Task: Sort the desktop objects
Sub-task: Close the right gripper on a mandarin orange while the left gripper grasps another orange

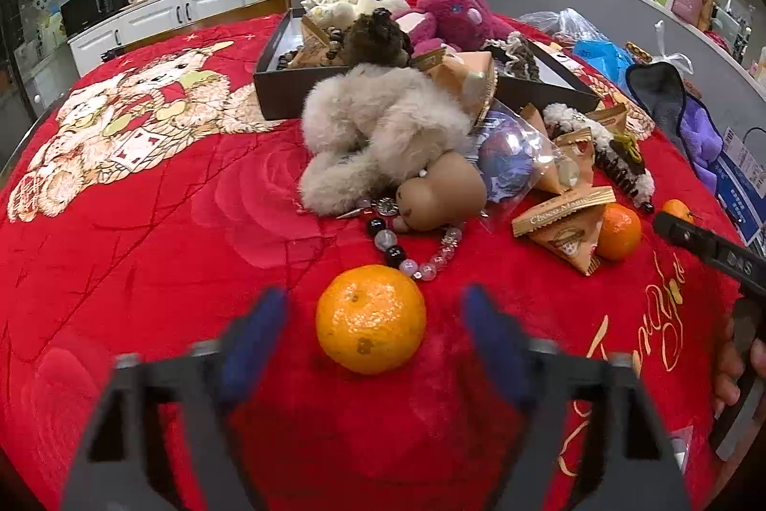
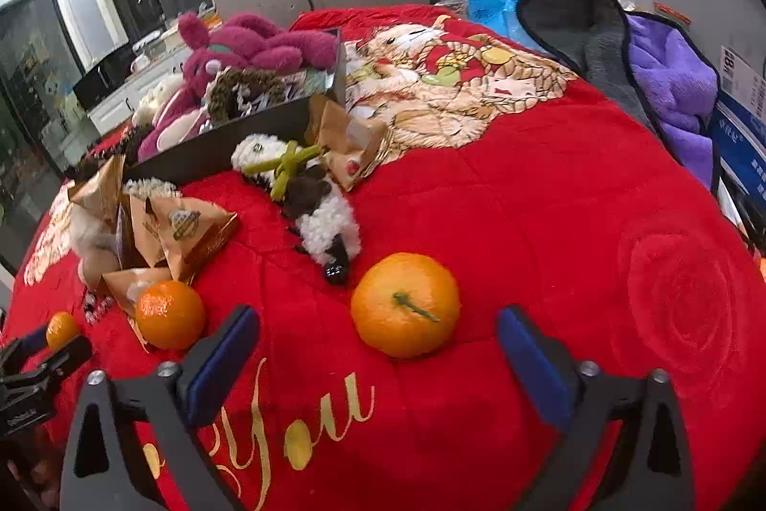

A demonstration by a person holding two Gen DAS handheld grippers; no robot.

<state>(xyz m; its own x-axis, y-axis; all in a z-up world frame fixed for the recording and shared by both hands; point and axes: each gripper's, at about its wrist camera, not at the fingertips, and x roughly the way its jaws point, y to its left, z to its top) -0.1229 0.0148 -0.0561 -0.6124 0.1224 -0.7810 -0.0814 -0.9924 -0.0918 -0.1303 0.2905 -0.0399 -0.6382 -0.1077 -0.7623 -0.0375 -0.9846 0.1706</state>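
An orange [image 1: 371,317] lies on the red blanket [image 1: 167,262] between the blue pads of my left gripper [image 1: 373,294]; a gap shows on each side, so the gripper is open. In the right wrist view a second orange [image 2: 406,304], stem up, sits just ahead of and between the fingers of my right gripper [image 2: 378,314], which is open and not touching it. A third orange [image 2: 170,313] rests by triangular snack packets [image 2: 191,228]. A bead bracelet [image 1: 416,257] and a brown figurine [image 1: 440,195] lie behind the left orange.
A dark box [image 1: 306,89] holds a pink plush [image 1: 455,8] and other toys; a beige plush [image 1: 383,128] leans on it. A black-and-white fluffy toy [image 2: 316,209] lies mid-table. A grey and purple towel [image 2: 660,80] and plastic bags crowd the right edge.
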